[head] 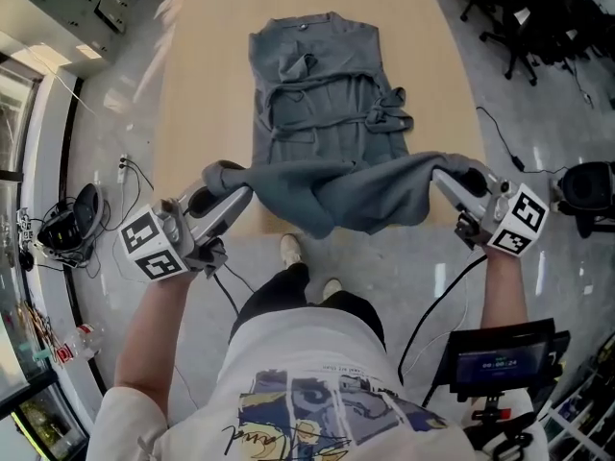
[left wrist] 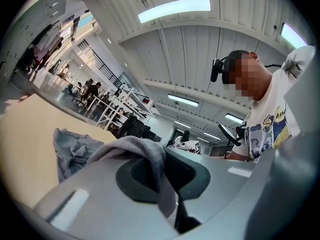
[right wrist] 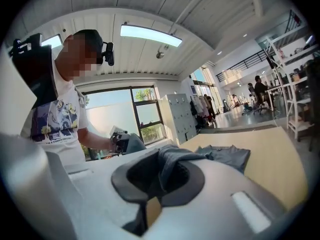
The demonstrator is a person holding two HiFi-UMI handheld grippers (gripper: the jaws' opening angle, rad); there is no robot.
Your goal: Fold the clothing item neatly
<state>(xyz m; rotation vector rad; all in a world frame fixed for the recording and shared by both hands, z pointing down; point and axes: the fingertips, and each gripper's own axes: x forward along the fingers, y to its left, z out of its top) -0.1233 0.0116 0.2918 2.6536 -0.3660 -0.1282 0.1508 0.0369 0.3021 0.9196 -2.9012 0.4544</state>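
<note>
So, lower half of the head view: my left gripper (head: 227, 182) and right gripper (head: 448, 177) are each pinched nearly all the way closed on a bottom corner of the grey garment (head: 322, 113). Both gripper views back that up, with a wad of cloth squeezed right between the pads on each side. The hem (head: 336, 200) sags between them in a loose swag, hanging over the near edge of the table (head: 207, 94) around centre frame. Past that, the rest of the garment lies flat-ish on the tabletop, running up to the collar (head: 312, 25) at top centre. There's a waist tie (head: 384, 115) bunched and knotted just right of centre. I'd call this the first fold, bottom half going up over the top half, and barely begun. Next move as I read it: carry both corners toward the top of the frame at the same pace, keep the hem taut so the sag goes, lay it level near the collar, then let go. That lumpy tie could leave a bump under the fold, so it might want smoothing.
</note>
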